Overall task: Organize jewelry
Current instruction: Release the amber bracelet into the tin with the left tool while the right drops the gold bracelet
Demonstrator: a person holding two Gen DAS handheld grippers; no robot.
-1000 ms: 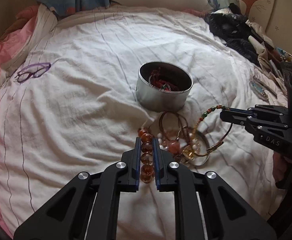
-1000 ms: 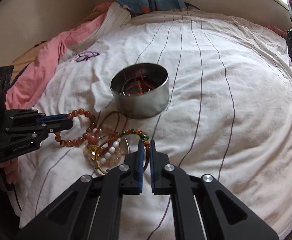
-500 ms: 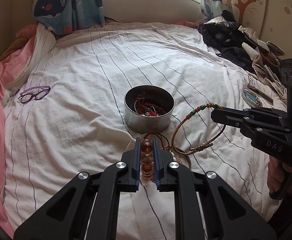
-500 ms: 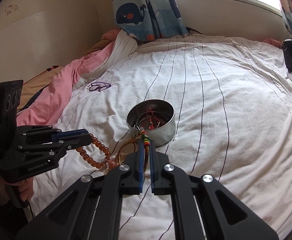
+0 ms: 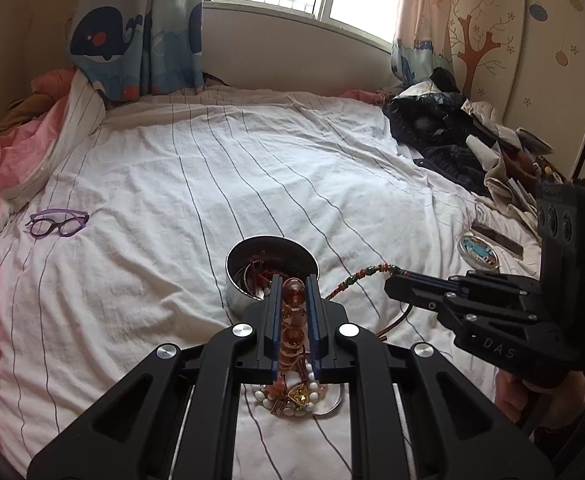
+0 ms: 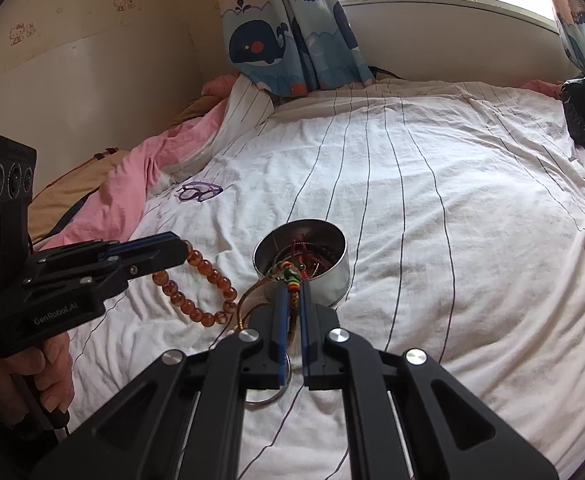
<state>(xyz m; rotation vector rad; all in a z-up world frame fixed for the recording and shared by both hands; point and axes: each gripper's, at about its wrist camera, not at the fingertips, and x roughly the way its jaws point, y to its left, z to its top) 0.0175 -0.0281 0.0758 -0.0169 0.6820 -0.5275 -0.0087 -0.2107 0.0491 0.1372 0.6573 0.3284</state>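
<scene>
My left gripper [image 5: 293, 285] is shut on an amber bead bracelet [image 5: 292, 312], which hangs in a loop [image 6: 200, 292] above the white striped sheet. My right gripper [image 6: 292, 291] is shut on a braided cord bracelet with green, red and yellow beads [image 6: 291, 278]; its cord [image 5: 356, 278] trails down to the bed. Both sets of fingertips hover just in front of a round metal tin [image 5: 236, 300] that holds red and silver jewelry. A small pile of pearls and a gold pendant [image 5: 296, 398] lies on the sheet under my left gripper, partly hidden by it.
Purple glasses [image 5: 58, 224] lie at the far left of the bed. Dark clothes [image 5: 432, 128] are heaped at the right, and a round pictured lid [image 5: 478, 250] lies nearer. A pink blanket [image 6: 132, 184] runs along the left. A hand [image 6: 48, 372] holds the left gripper.
Both grippers have risen and tipped upward, lifting their bracelets off the pile. The tin now sits right by the fingertips, and the window has come into view.
</scene>
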